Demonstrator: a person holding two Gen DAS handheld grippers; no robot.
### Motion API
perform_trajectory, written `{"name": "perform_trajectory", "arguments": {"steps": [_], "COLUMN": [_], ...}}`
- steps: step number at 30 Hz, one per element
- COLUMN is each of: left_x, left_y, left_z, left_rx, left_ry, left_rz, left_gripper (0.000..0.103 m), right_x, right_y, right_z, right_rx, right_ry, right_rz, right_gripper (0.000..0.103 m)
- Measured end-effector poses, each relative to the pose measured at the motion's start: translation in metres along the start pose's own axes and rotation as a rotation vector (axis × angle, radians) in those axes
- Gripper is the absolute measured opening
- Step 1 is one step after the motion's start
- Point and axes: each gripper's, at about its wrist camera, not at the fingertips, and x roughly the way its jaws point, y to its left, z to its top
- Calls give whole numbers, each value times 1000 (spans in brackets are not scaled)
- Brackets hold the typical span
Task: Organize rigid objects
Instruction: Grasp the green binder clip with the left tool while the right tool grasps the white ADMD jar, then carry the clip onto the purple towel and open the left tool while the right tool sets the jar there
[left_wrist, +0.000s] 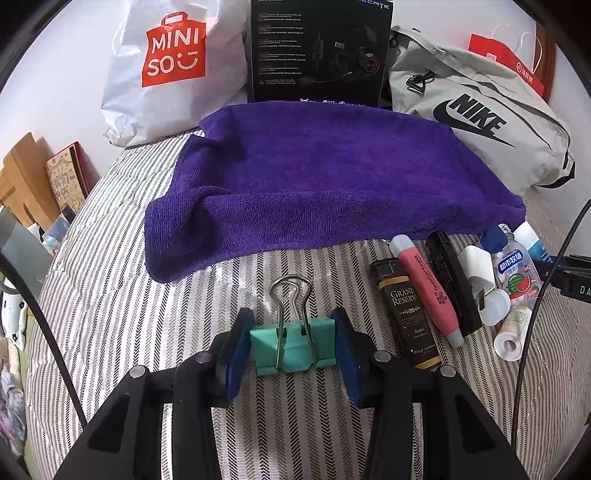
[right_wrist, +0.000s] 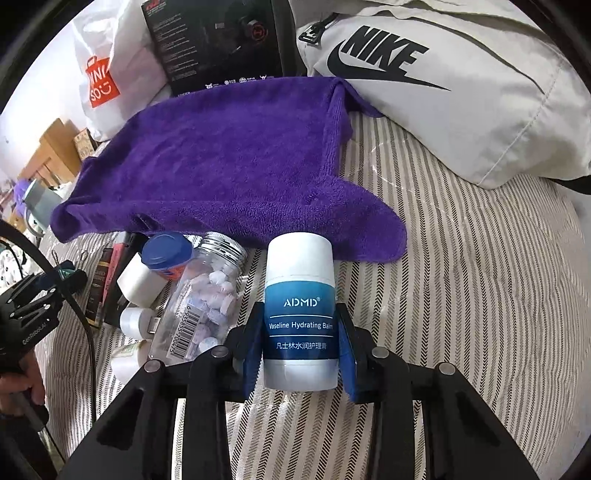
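Both grippers loaded: left gripper (left_wrist: 291, 347) jaws clamp a binder clip (left_wrist: 291, 345), right gripper (right_wrist: 300, 354) jaws a balm stick (right_wrist: 300, 314); towel (left_wrist: 314, 173) bare, pile (left_wrist: 458, 288) by the bed's right edge unsorted.

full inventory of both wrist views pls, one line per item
binder clip: 1, teal, between the left tool's fingers
balm stick: 1, white and blue, between the right tool's fingers
towel: 1, purple, spread mid-bed
bedcover: 1, striped, under everything
candy jar: 1, clear with a metal lid, lying left of the balm stick
Grand Reserve box: 1, black, right of the clip
pink tube: 1, beside that box
black bar: 1, right of the pink tube
Miniso bag: 1, white and red, back left
headset box: 1, black, behind the towel
Nike bag: 1, grey, back right
left tool: shut on the clip
right tool: shut on the balm stick
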Motion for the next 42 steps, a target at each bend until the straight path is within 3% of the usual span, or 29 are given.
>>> {"name": "perform_trajectory", "arguments": {"steps": [11,25,42], "left_x": [-4,-36,-39], "left_y": [9,30,19], "left_z": [4,17,79], "left_rx": [-22,-51,1], "left_ry": [41,-4,-62], "left_rz": [-36,-52,-65], "left_gripper": [41,41,41], "right_x": [-23,-28,-33], "right_y": [-6,-12,-1], "right_z": [-2,8,50], "right_rx": [7,32,-4], "right_ry": [-28,-50,-101], "right_rz": [40,67,95], "right_gripper": [36,36,36]}}
